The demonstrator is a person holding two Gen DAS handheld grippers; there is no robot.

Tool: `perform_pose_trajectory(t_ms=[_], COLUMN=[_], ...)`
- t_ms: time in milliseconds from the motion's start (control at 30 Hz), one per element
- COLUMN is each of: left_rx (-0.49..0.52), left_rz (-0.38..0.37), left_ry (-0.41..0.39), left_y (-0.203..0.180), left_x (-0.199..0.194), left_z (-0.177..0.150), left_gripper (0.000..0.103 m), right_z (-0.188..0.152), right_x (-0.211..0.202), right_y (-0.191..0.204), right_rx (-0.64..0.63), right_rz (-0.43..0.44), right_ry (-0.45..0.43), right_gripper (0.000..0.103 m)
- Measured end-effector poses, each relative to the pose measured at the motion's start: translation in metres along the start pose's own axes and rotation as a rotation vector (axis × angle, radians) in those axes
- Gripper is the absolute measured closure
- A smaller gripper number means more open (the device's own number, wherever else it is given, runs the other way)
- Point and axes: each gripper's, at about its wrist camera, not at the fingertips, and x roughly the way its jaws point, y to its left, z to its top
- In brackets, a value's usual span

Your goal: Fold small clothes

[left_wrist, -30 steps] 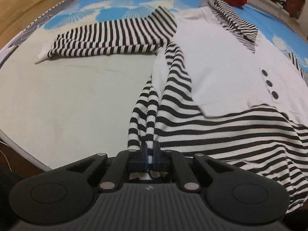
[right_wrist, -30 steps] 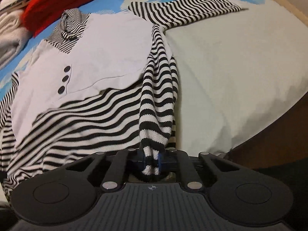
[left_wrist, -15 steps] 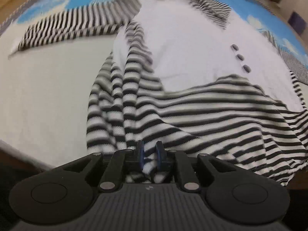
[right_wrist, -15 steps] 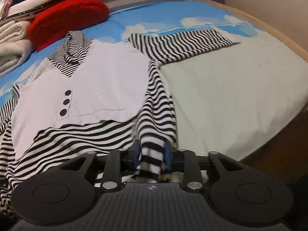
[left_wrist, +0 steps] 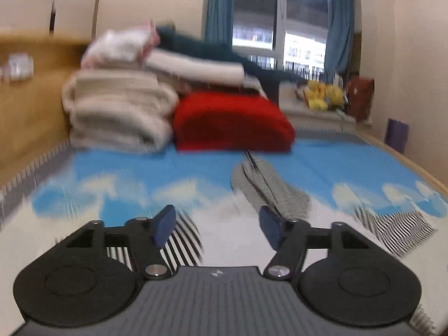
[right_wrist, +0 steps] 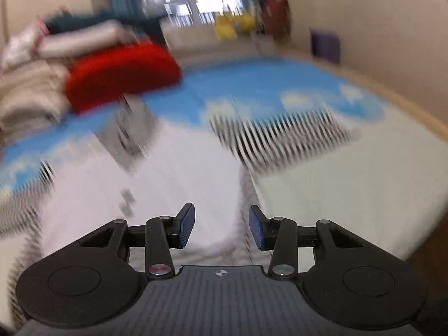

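hovering wide open and empty, left gripper [left_wrist: 217, 228] and right gripper [right_wrist: 221, 225] face one striped sweater [right_wrist: 179, 173].

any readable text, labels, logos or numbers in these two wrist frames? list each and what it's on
No words or numbers can be read in either view.
Left gripper body: a small white emblem, a symbol with no letters.
Right gripper body: the same kind of emblem, again no letters.
Small items on the headboard ledge: too blurred to read any print.
Striped sweater and bedsheet: motion-blurred, no text visible.
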Motion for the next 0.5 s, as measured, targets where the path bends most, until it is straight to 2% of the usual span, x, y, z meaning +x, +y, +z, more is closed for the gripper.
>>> perform_pose_trajectory(t_ms=[100,167,200,267,300,333,367,433,500], left_rx=[0.014,-0.036,-0.07,-0.106,-0.111,-0.11,-0.133,-0.218,-0.257], left_rz=[0.024,0.0,-0.002,0.052,0.086,0.127,0.16,0.158,0.16], left_ry=[-0.007,0.048,0.083,0.134,0.172,0.257,0.313,0.336,0.355], left_y=[0.023,0.05,0.064,0.089,0.098,0.109,0.119,0.143,0.16], left_x=[0.028,0.056,0.07,0.092,0.101,0.115,0.123,0.129,0.129], left_z=[0.021,0.02,0.015,-0.005,-0.017,-0.023,-0.028,-0.034,-0.041], left_gripper=[0.03,0.031,0.038,0.049,0.06,0.07,0.084,0.083,0.083], right_z=[0.043,0.068,0.082,0.105,0.114,0.121,0.126,0.133,0.133], right_x=[-0.017,-0.022,-0.02,-0.01,-0.003,0.005,0.014,0.033,0.053], right_y=[0.012,0.016,0.021,0.03,0.034,0.041,0.045,0.056,0.06], right_rx=[-0.038,-0.059,-0.071,-0.101,-0.116,-0.135,-0.154,-0.177,-0.165], right_rz=[0.078,0.121,0.141,0.162,0.17,0.179,0.185,0.207,0.23], right_ry=[-0.148,-0.218,-0.241,-0.271,-0.28,-0.285,-0.285,-0.276,-0.26], right_gripper=[0.048,0.04,0.037,0.037,0.037,0.037,0.037,0.036,0.036])
